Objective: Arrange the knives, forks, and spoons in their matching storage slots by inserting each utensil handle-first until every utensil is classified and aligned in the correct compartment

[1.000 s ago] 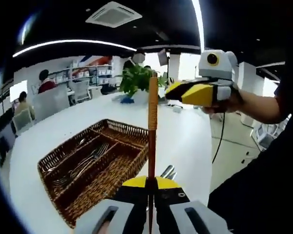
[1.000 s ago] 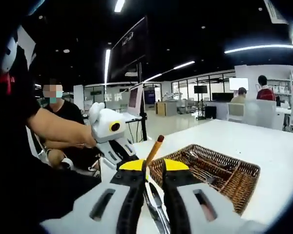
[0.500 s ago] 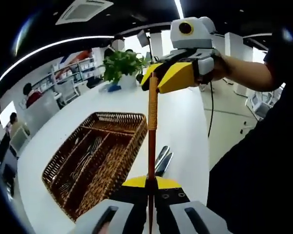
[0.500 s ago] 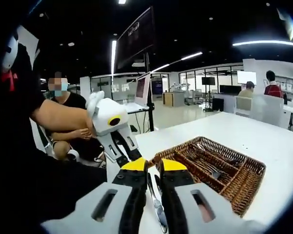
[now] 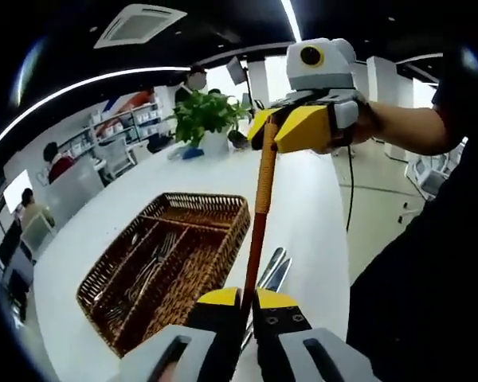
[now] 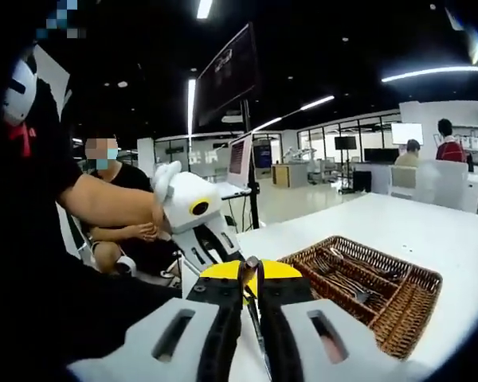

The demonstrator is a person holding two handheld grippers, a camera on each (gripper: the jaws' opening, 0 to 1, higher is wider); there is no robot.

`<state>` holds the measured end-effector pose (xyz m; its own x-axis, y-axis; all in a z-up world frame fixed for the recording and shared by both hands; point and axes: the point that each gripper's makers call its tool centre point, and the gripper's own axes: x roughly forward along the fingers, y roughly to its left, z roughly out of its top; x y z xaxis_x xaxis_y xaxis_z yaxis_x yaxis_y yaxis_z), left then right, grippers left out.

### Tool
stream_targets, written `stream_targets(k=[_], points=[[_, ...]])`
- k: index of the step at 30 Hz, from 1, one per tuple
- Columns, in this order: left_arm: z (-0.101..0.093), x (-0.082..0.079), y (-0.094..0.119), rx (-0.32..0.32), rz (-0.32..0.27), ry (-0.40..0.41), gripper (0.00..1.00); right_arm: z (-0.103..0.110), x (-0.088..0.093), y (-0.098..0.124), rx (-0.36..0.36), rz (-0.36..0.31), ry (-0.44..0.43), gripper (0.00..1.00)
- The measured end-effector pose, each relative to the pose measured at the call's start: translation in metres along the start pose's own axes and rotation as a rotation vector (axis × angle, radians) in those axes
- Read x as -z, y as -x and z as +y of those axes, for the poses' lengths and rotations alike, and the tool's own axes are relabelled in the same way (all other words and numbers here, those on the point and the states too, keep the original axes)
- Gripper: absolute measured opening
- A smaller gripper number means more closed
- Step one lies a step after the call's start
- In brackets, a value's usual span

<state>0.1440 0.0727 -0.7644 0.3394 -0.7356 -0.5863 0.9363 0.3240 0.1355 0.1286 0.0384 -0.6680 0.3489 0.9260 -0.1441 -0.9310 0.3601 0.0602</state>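
Left gripper view: the left gripper (image 5: 249, 306) clamps an orange-handled knife (image 5: 262, 199) whose handle end the right gripper (image 5: 280, 131) pinches at one o'clock. Forks already lie in the wicker tray (image 5: 223, 247); two knives (image 5: 272, 269) wait on the surface (image 5: 88, 223).

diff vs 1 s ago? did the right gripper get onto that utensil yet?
Yes. The right gripper came in from off to the side and its fingers now close on the free end of the orange-handled utensil. The left gripper stays shut on the other end. Wicker tray and loose cutlery unchanged.
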Motion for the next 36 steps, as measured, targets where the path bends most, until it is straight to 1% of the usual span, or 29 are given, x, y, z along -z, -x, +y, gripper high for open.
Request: stream_targets(k=[1, 3, 5, 8, 11, 12, 14, 15, 16, 20, 21, 22, 23, 24, 25, 26, 27, 28, 29, 30, 31, 34, 36], points=[[0.002, 0.001, 0.000, -0.008, 0.004, 0.002, 0.05, 0.000, 0.000, 0.000, 0.002, -0.001, 0.003, 0.04], [0.004, 0.009, -0.002, -0.030, 0.039, -0.014, 0.05, -0.002, 0.000, -0.001, 0.005, -0.002, 0.002, 0.04], [0.000, 0.010, -0.003, -0.019, 0.037, -0.019, 0.05, -0.001, 0.003, -0.002, -0.002, 0.007, -0.004, 0.04], [0.001, 0.011, -0.001, -0.021, 0.039, -0.014, 0.05, -0.003, 0.006, -0.001, -0.003, 0.010, -0.015, 0.04], [-0.001, 0.013, 0.001, -0.007, 0.042, 0.004, 0.04, -0.005, 0.011, 0.002, 0.000, 0.004, -0.049, 0.05], [-0.001, 0.014, 0.001, -0.004, 0.049, -0.003, 0.04, -0.007, 0.015, 0.002, 0.003, 0.008, -0.053, 0.05], [-0.004, 0.020, 0.000, 0.012, 0.085, -0.049, 0.03, -0.010, 0.024, 0.003, 0.007, 0.031, -0.061, 0.05], [-0.004, 0.023, 0.000, 0.005, 0.098, -0.060, 0.03, -0.011, 0.029, 0.004, 0.006, 0.046, -0.064, 0.06], [-0.004, 0.027, -0.001, 0.006, 0.125, -0.086, 0.03, -0.011, 0.037, 0.004, 0.004, 0.074, -0.063, 0.06], [-0.005, 0.029, 0.000, 0.005, 0.128, -0.084, 0.03, -0.012, 0.049, 0.008, 0.003, 0.100, -0.070, 0.05], [-0.003, 0.029, 0.001, 0.004, 0.128, -0.081, 0.03, -0.012, 0.049, 0.008, 0.001, 0.103, -0.074, 0.02], [-0.003, 0.027, 0.003, 0.008, 0.121, -0.074, 0.03, -0.012, 0.051, 0.009, 0.000, 0.107, -0.079, 0.00], [-0.002, 0.025, 0.003, 0.001, 0.104, -0.042, 0.03, -0.011, 0.051, 0.009, -0.001, 0.104, -0.079, 0.00], [-0.002, 0.022, 0.006, 0.011, 0.093, -0.064, 0.03, -0.014, 0.055, 0.012, 0.011, 0.120, -0.074, 0.00], [-0.001, 0.023, 0.008, 0.013, 0.100, -0.067, 0.03, -0.010, 0.055, 0.014, -0.009, 0.120, -0.072, 0.00], [0.001, 0.026, 0.009, 0.005, 0.130, -0.097, 0.03, -0.008, 0.056, 0.014, -0.022, 0.131, -0.076, 0.00], [0.002, 0.028, 0.010, 0.001, 0.144, -0.108, 0.03, -0.008, 0.057, 0.015, -0.022, 0.144, -0.069, 0.00], [0.004, 0.037, 0.012, -0.004, 0.215, -0.167, 0.03, -0.015, 0.059, 0.017, 0.012, 0.174, -0.009, 0.00], [0.003, 0.039, 0.013, 0.003, 0.232, -0.187, 0.03, -0.017, 0.058, 0.018, 0.026, 0.186, 0.009, 0.00], [0.002, 0.040, 0.013, 0.013, 0.242, -0.193, 0.03, -0.017, 0.057, 0.018, 0.025, 0.185, 0.009, 0.00], [-0.002, 0.039, 0.013, 0.023, 0.240, -0.190, 0.03, -0.018, 0.056, 0.018, 0.023, 0.184, 0.020, 0.00], [-0.004, 0.043, 0.014, 0.031, 0.290, -0.240, 0.03, -0.017, 0.056, 0.016, 0.016, 0.201, 0.054, 0.11], [-0.005, 0.045, 0.013, 0.038, 0.317, -0.264, 0.03, -0.012, 0.058, 0.014, -0.006, 0.228, 0.090, 0.11]])
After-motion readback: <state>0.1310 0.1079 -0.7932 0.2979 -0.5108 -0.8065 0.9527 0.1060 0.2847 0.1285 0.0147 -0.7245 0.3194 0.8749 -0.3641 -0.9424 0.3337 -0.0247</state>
